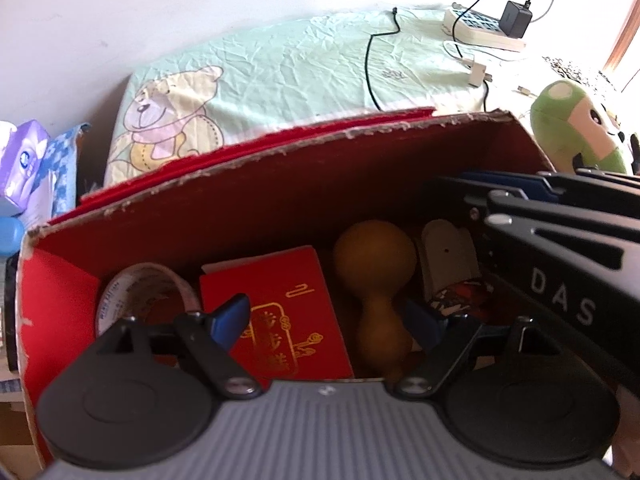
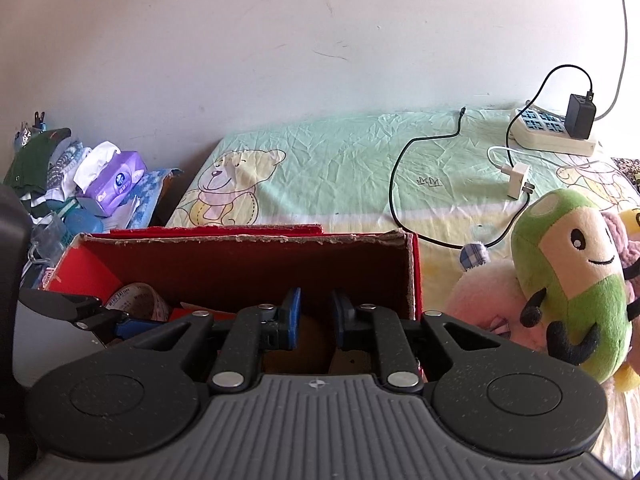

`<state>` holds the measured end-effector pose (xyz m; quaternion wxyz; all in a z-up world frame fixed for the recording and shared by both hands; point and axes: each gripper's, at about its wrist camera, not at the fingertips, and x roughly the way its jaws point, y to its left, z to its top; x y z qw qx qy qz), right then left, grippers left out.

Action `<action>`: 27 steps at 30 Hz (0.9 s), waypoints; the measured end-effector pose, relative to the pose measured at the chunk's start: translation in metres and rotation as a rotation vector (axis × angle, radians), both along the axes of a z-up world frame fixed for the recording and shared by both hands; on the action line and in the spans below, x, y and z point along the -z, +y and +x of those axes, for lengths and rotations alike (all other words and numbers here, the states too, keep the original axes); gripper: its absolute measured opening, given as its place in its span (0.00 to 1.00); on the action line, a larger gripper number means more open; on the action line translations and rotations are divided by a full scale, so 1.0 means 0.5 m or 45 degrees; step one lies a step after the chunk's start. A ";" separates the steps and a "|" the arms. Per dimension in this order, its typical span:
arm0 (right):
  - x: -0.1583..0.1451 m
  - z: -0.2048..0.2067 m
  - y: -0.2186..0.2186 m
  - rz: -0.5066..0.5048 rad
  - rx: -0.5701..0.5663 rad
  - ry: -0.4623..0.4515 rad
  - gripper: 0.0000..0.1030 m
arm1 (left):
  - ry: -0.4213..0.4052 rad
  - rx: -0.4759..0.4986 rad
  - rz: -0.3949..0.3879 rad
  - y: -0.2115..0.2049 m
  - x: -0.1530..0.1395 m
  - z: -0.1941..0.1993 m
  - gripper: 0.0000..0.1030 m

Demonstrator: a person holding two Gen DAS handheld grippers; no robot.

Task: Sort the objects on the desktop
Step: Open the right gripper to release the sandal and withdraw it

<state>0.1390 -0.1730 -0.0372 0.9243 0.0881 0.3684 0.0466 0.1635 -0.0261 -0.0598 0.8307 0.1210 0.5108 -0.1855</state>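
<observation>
Red box holds tape roll, red booklet, wooden gourd.

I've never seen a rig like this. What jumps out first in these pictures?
A red cardboard box fills the middle, holding a tan gourd, a red booklet with gold lettering and a tape roll. Both black grippers reach over it, jaws apart. A green plush toy lies to the box's right on the bed.

The gourd's base hides behind the left gripper's body; right-view box contents are mostly blocked.
</observation>
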 end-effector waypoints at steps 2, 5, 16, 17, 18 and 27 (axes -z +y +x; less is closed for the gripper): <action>0.000 0.000 0.001 -0.001 0.001 -0.001 0.18 | -0.003 -0.025 0.031 -0.003 0.003 0.003 0.82; 0.000 0.000 0.006 -0.026 0.000 0.003 0.18 | -0.003 -0.062 0.055 -0.002 0.006 0.008 0.82; 0.000 -0.003 0.003 -0.018 0.014 -0.004 0.18 | -0.005 -0.171 0.085 0.012 0.008 0.017 0.84; 0.000 -0.003 0.001 -0.009 0.020 -0.008 0.18 | -0.005 -0.180 0.088 0.013 0.008 0.017 0.83; 0.000 -0.004 -0.001 0.001 0.025 -0.012 0.18 | -0.009 -0.188 0.093 0.013 0.008 0.017 0.83; 0.001 0.000 0.004 -0.015 -0.021 -0.004 0.21 | -0.050 -0.254 0.146 0.016 0.004 0.018 0.84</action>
